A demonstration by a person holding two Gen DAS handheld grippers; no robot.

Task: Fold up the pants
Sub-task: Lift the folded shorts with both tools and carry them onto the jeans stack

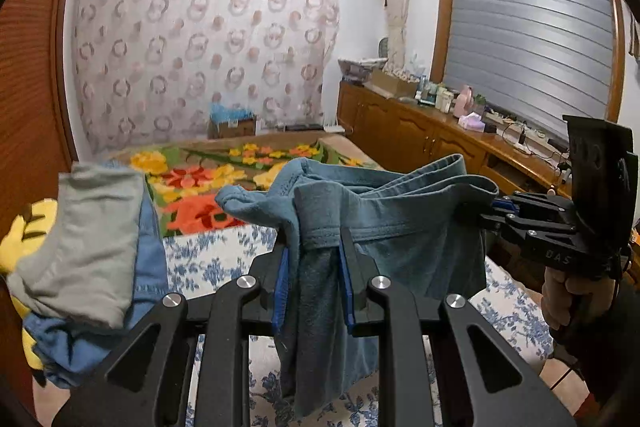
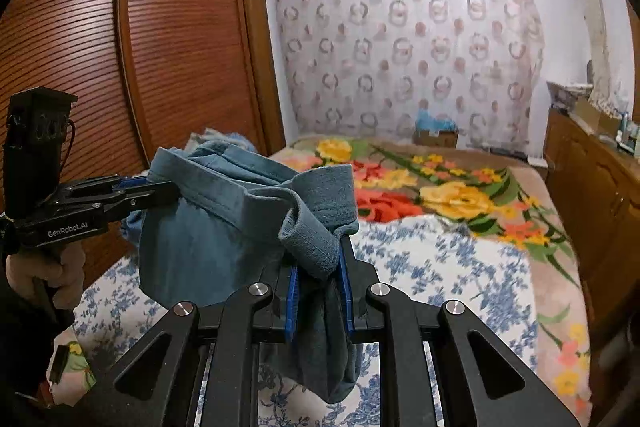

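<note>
The left gripper [image 1: 316, 263] has its two blue-padded fingers [image 1: 347, 279] drawn narrow onto a bunched stretch of the teal pants [image 1: 384, 211], pinching the cloth at its hemmed band. From that grip the fabric hangs in a dark fold between the fingers and down below them. The right gripper [image 2: 318, 281] is likewise closed on the pants [image 2: 208, 227]: its blue pads [image 2: 293, 301] squeeze a gathered wad of the band, with a rolled cuff of cloth spilling over the fingertips and a pouch of fabric drooping underneath.

The pants are stretched between the two tools, held up clear of the bed [image 2: 432, 267], whose blue-flowered white sheet lies below and whose bright floral blanket [image 2: 452, 195] lies farther back. In the left view the right gripper [image 1: 490, 213] bites the far end of the band; in the right view the left gripper [image 2: 160, 193] does the same at the other end. Each handle is held in a hand [image 1: 568, 299].

A heap of other clothes [image 1: 92, 247], grey over blue, sits at the left of the left view.
</note>
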